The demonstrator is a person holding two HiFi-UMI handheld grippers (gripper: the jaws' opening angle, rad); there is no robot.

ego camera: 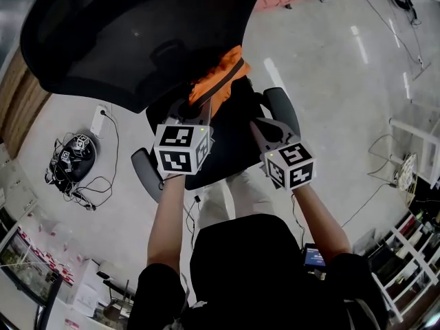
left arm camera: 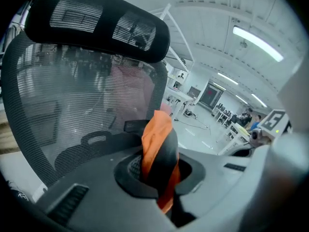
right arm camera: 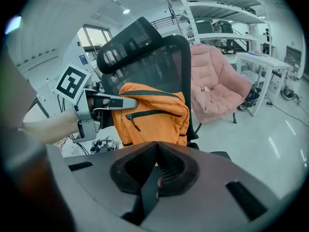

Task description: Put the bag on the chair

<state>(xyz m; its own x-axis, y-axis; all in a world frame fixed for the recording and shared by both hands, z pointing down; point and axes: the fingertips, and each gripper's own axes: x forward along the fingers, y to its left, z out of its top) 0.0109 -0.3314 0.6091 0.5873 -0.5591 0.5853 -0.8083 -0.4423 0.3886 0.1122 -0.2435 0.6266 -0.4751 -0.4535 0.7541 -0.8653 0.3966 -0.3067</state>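
Note:
An orange bag (ego camera: 218, 82) with black trim hangs over the seat (ego camera: 227, 150) of a black mesh office chair (ego camera: 130, 33), just in front of its backrest. My left gripper (ego camera: 199, 106) is shut on a fold of the bag's orange and black top (left arm camera: 161, 149), close to the mesh back (left arm camera: 72, 95). My right gripper (right arm camera: 155, 172) is shut on a black strap (right arm camera: 147, 192) of the bag. The bag's front with its zip (right arm camera: 152, 112) shows beyond the right jaws, and the left gripper (right arm camera: 104, 103) holds its top left. In the head view the right gripper (ego camera: 262, 124) is over the seat's right side.
A pink lounge chair (right arm camera: 217, 81) stands behind the office chair. A tangle of cables and a device (ego camera: 72, 160) lies on the floor at the left. White tables (right arm camera: 263, 62) and racks (ego camera: 412, 170) stand to the right. The chair's armrests (ego camera: 282, 108) flank the seat.

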